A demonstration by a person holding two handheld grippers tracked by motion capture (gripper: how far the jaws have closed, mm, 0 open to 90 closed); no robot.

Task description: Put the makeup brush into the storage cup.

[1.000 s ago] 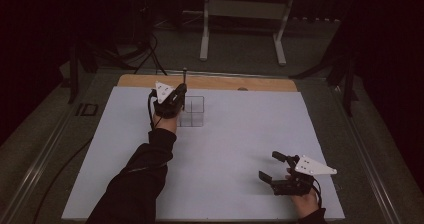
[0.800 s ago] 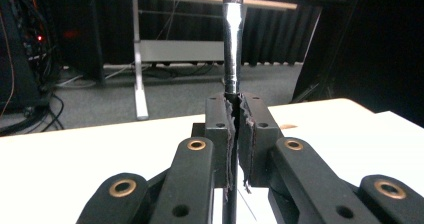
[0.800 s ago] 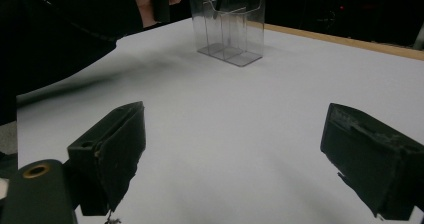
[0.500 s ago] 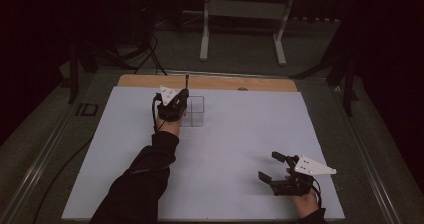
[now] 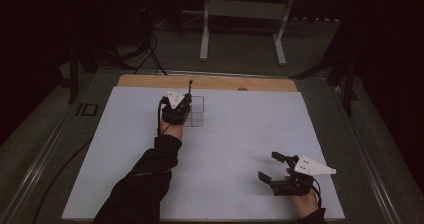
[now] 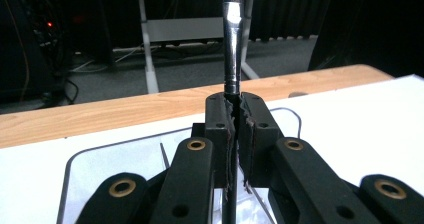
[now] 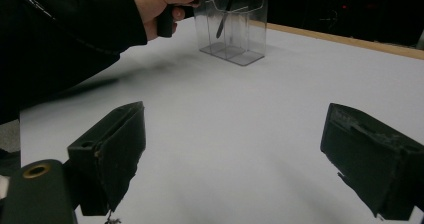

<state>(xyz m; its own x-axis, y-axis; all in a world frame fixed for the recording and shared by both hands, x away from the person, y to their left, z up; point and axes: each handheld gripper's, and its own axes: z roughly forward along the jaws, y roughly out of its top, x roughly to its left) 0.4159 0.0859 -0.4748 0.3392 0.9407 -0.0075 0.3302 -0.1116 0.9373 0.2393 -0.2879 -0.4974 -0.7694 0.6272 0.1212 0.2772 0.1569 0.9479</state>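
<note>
A thin paintbrush (image 5: 190, 86) with a black handle and a silver ferrule (image 6: 232, 44) stands upright, bristles up. My left gripper (image 5: 184, 104) is shut on its handle, at the back left of the white sheet; its jaws (image 6: 238, 109) meet around the handle. Below it stands a clear plastic holder (image 5: 196, 112) with compartments; its rim (image 6: 100, 151) lies under the jaws. In the right gripper view the handle's lower end (image 7: 222, 25) hangs inside the holder (image 7: 240, 34). My right gripper (image 5: 268, 165) rests open at the near right, with nothing between its jaws (image 7: 235, 149).
A white sheet (image 5: 240, 134) covers the table, with a wooden strip (image 5: 225, 83) along the far edge. Beyond the table stand a metal frame (image 5: 240, 29) and cables (image 5: 145, 49) on the dark floor. The person's dark left sleeve (image 5: 145, 179) crosses the sheet's near left.
The left hand has shifted slightly right and nearer with the brush, and the brush top stands a little lower over the holder. The right gripper has stayed still.
</note>
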